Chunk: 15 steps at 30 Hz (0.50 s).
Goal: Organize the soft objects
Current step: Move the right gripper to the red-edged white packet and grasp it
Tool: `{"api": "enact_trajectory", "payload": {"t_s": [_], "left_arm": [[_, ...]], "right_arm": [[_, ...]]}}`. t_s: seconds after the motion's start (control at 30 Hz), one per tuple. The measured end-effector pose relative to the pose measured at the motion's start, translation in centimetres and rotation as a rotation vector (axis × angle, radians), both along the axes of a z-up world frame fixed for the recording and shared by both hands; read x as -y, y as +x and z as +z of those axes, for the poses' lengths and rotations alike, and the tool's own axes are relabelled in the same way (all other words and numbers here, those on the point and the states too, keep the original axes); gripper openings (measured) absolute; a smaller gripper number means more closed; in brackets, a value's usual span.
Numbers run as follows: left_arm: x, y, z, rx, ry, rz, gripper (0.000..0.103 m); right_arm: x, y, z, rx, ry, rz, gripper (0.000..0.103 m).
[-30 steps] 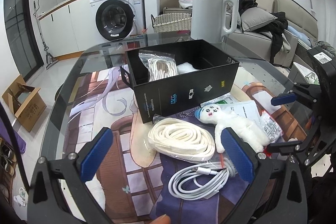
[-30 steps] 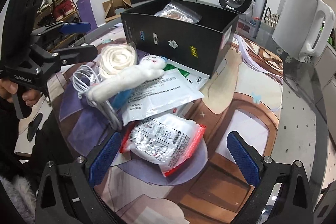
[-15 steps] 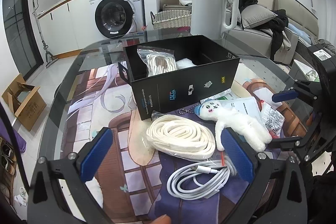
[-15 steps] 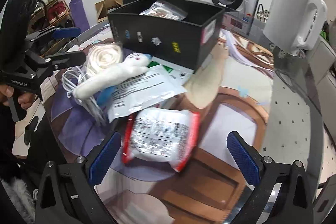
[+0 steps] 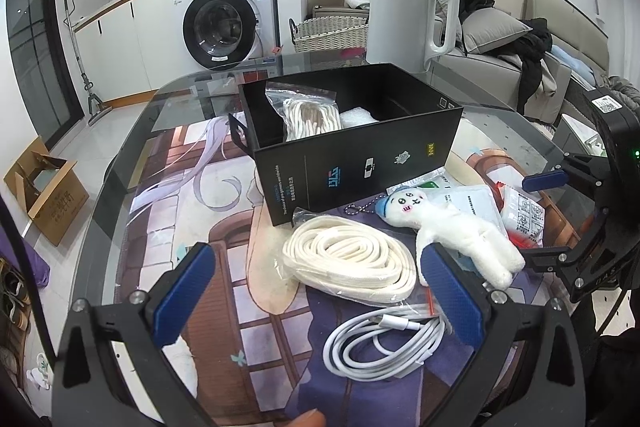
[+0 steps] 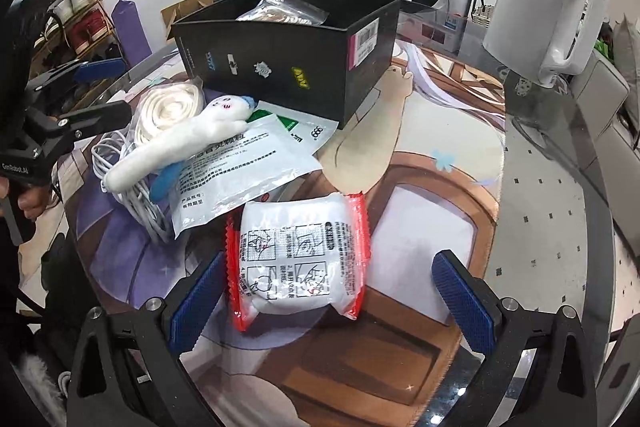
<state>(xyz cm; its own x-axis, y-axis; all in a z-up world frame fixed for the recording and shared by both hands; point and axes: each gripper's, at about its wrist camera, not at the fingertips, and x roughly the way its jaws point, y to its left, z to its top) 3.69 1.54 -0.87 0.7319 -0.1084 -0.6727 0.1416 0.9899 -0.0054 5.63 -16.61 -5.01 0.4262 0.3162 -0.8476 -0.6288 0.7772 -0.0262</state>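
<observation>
Red-edged packet (image 6: 298, 259) between right tool (image 6: 330, 301) fingers, ungrasped | left tool (image 5: 316, 291) released

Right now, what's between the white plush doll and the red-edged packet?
A flat white printed pouch. In the right wrist view it lies under the plush doll and reaches down to the red-edged packet, with the doll's blue bit resting on it.

Left gripper (image 5: 316, 297) spread wide over bagged rope (image 5: 348, 261) — plush doll (image 5: 452, 227) beside.

"999" on the white sachet (image 6: 248, 163); "GenRobot.AI" on the left hand-held gripper (image 6: 86, 93).
</observation>
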Motion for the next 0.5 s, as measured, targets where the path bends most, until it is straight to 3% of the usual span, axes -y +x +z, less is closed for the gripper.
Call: {"api": "enact_trajectory", "payload": {"t_s": [0.2,0.5], "left_arm": [[-0.08,0.13,-0.19,-0.004,-0.002,0.0,0.103],[-0.04,0.3,-0.53,-0.018,-0.009,-0.004,0.103]], "right_arm": [[0.13,-0.02,0.05,0.002,0.01,0.0,0.101],[0.24,-0.46,0.78,0.02,0.036,0.032,0.062]]}}
